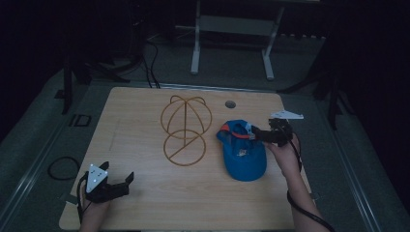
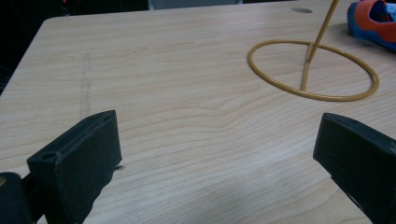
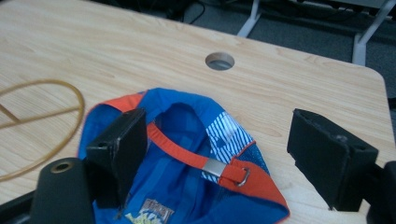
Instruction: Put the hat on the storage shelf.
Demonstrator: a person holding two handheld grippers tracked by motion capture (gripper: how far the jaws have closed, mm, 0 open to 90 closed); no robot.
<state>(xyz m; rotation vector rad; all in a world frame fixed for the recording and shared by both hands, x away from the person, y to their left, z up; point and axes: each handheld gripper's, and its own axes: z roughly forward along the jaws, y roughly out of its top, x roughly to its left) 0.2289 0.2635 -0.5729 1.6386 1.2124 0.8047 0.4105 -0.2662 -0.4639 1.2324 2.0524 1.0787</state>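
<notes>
A blue cap (image 1: 244, 157) with orange trim lies upside down, right of centre on the wooden table (image 1: 145, 203). My right gripper (image 1: 253, 132) is at the cap's back edge, and in the right gripper view it (image 3: 219, 156) is open. Its jaws stand either side of the orange strap (image 3: 184, 150) and metal buckle (image 3: 215, 167), one jaw over the cap's inside (image 3: 177, 191). My left gripper (image 1: 126, 182) stands open over bare wood near the front left corner, nothing between its jaws (image 2: 215, 158). A yellow wire stand (image 1: 186, 128) stands at mid-table.
The stand's ring base (image 2: 307, 70) lies ahead and right of the left gripper, with the cap (image 2: 373, 21) beyond it. Behind the cap is a round hole (image 1: 230, 104) in the table. A cable loop (image 1: 63, 168) lies on the floor at left, white frame legs (image 1: 196, 53) behind.
</notes>
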